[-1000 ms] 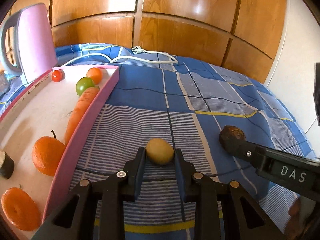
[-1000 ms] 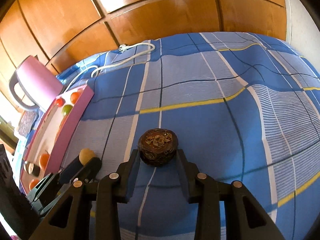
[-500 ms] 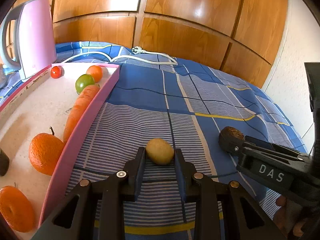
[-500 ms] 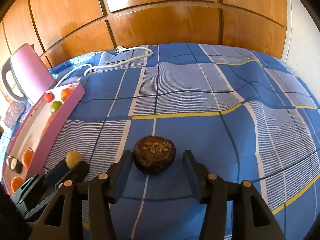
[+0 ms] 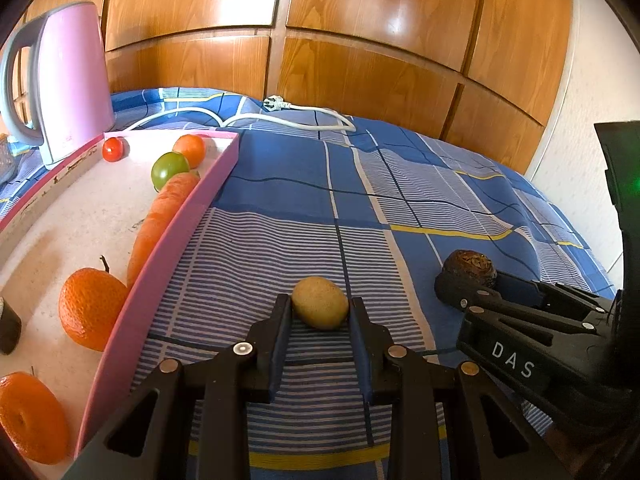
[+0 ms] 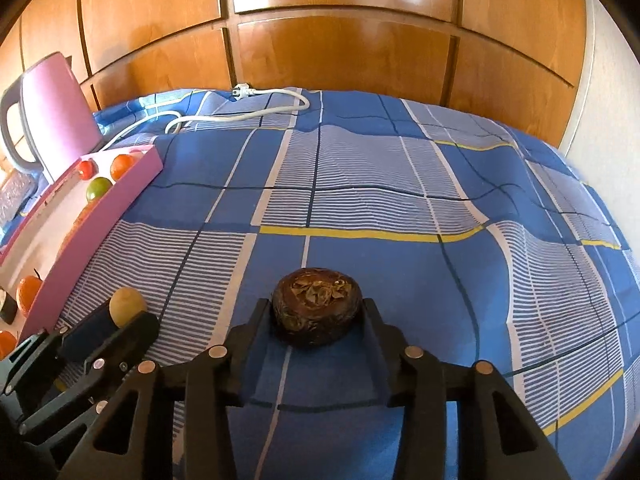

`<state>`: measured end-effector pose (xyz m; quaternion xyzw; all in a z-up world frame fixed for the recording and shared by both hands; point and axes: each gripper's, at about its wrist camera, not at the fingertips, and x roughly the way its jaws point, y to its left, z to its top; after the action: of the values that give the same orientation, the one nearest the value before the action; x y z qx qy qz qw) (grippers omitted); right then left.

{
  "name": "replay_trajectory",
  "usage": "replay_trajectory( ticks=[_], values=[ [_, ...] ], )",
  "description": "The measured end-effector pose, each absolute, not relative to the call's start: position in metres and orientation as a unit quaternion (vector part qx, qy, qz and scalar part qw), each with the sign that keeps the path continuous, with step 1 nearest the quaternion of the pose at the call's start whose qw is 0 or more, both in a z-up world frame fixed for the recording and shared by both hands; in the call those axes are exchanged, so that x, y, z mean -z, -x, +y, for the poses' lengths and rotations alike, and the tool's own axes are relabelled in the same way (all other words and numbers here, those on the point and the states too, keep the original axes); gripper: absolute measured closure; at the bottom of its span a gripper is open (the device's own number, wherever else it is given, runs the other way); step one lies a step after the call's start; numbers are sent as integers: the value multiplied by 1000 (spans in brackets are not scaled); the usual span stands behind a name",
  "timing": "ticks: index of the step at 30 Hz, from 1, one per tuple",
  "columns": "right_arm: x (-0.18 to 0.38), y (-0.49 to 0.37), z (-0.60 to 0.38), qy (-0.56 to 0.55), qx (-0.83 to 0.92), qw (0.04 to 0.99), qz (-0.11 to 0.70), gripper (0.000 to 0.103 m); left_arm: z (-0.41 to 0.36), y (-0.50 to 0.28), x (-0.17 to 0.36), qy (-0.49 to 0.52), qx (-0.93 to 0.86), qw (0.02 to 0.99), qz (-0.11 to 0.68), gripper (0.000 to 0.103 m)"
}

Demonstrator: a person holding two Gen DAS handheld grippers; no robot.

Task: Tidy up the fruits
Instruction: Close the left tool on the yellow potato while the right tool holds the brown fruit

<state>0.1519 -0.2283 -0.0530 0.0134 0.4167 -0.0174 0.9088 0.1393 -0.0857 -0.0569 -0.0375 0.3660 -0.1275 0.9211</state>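
Right tool (image 6: pixel 317 312) closed in; carrot (image 5: pixel 160 216) shows only left.

Pink kettle (image 5: pixel 66 80) at the bedspread's (image 5: pixel 300 168) far left; white power cord (image 5: pixel 280 114) beside it; wood panelling (image 5: pixel 360 40) behind; possibly a mesh basket at kettle's left.

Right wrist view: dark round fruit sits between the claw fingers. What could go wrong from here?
1. The right claw has just been closing on the wrinkled dark brown round fruit; only its fingertips flank the sides, so it may roll out on lifting.
2. The left claw pinches the small yellow-brown oval fruit at its tips too; it could slip.
3. The long orange carrot lies along the pink-walled tray rim, crowding drop-offs.
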Motion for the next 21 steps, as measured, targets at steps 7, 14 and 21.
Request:
replay_trajectory(
  ticks=[7,14,21],
  values=[
    [52,-152,-226,-7,19,909,417,58,-86,-139,57,38,128,921,366,75],
    [51,-152,-228,-11,17,908,418,59,-86,-139,56,35,127,920,368,75],
    [50,-150,-228,-15,8,908,419,59,-86,-139,52,29,124,916,381,75]
  ],
)
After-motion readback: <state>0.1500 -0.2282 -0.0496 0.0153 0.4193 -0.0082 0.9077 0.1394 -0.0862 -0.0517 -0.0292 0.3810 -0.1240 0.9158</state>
